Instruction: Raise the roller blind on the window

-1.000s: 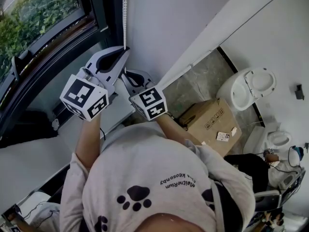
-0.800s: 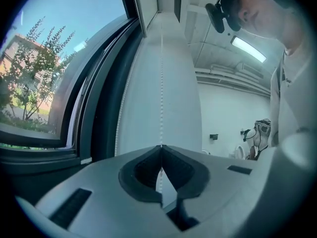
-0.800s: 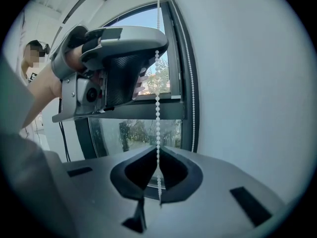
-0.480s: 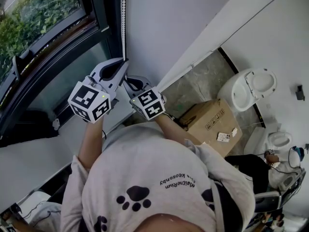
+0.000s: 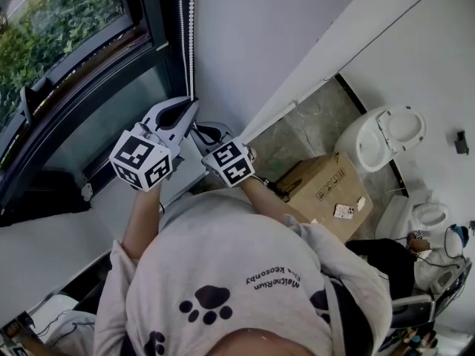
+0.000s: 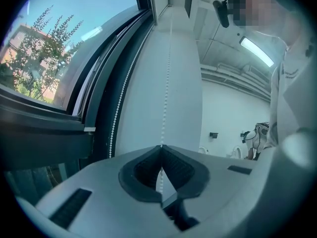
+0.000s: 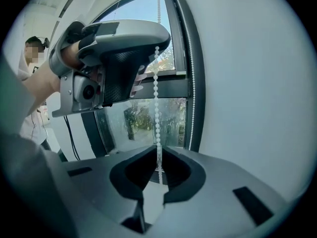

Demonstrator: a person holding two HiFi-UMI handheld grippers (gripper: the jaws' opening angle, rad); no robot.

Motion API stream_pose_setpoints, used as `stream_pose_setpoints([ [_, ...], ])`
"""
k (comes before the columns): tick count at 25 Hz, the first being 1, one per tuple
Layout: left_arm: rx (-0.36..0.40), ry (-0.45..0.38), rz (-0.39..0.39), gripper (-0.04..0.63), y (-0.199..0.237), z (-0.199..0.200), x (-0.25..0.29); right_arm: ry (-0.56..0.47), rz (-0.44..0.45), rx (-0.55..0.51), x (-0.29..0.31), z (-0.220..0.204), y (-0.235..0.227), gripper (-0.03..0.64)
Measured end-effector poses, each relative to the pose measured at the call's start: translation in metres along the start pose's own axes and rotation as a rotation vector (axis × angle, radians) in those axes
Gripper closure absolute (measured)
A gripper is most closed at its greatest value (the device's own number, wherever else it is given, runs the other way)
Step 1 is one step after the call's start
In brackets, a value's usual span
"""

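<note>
Left gripper (image 5: 191,104) and right gripper (image 5: 196,129), both clamped shut on the bead chain (image 5: 192,35), now sit lower beside the window frame (image 5: 159,21). We judge the blind is winding upward.

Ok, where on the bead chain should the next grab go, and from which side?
Probably the bead chain strand in front of the wall, just above the left gripper, where it hangs straight, clear of the frame. Come from the room side, jaws level, pinching across it. The right gripper grips the same strand lower down.
</note>
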State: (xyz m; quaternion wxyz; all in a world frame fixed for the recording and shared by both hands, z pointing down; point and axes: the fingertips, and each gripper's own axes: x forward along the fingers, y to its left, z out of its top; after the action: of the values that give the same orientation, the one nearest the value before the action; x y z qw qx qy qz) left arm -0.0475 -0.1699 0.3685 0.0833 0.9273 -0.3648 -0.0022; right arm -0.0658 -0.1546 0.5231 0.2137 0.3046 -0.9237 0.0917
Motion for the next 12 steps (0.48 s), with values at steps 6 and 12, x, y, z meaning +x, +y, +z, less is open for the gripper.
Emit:
stream_pose_setpoints([
  [6,-0.004,-0.008,0.003,0.584,0.003,0.0,-0.002,-0.071,0.001,0.052,-0.033,0.028,-0.005,0.512],
  [12,-0.002,-0.015,-0.005,0.584,0.001,0.001,-0.002,-0.235,-0.047,0.04,-0.086,0.095,-0.011,0.509],
])
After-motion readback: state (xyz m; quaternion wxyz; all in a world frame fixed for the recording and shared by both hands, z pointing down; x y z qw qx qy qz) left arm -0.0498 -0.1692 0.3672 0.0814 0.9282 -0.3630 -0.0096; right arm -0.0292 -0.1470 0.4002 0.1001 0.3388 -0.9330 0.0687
